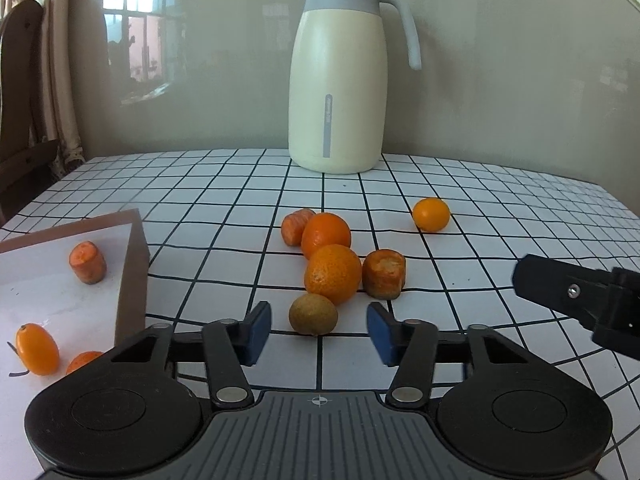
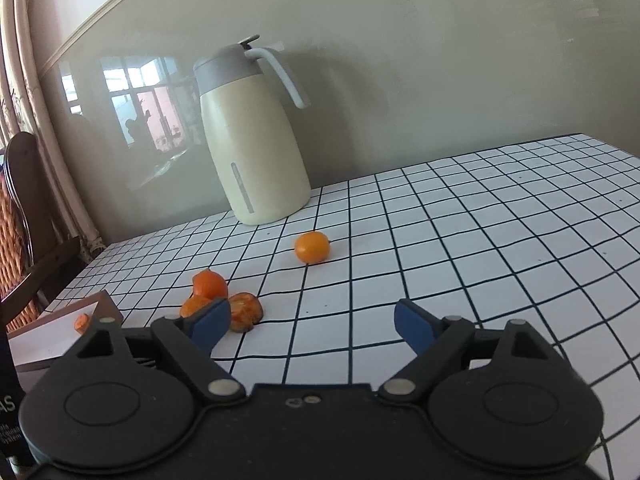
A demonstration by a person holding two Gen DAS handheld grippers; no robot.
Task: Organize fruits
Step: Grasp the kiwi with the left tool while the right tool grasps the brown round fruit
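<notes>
While spread wide and empty, left gripper (image 1: 319, 334) poised low over checked tablecloth (image 1: 480, 208), blue pads flanking but not touching small brownish-green fruit (image 1: 313, 314). Directly behind, touching or nearly so: orange citrus (image 1: 333, 273), second citrus (image 1: 326, 235), carrot stub (image 1: 384, 274), another stub (image 1: 295, 226). Likely hazard: closing pads or forward push nudging round fruit into cluster, scattering pieces; smooth skin liable to squirt free. Lone kumquat (image 2: 312, 247) well apart, near cream jug (image 1: 338, 76). Shallow box (image 1: 132, 264) at left, holding a carrot piece (image 1: 88, 262) and a kumquat (image 1: 37, 349); raised wall to clear on transfer. Right gripper (image 2: 312, 326) also wide, empty, over bare cloth; ample room rightward.
</notes>
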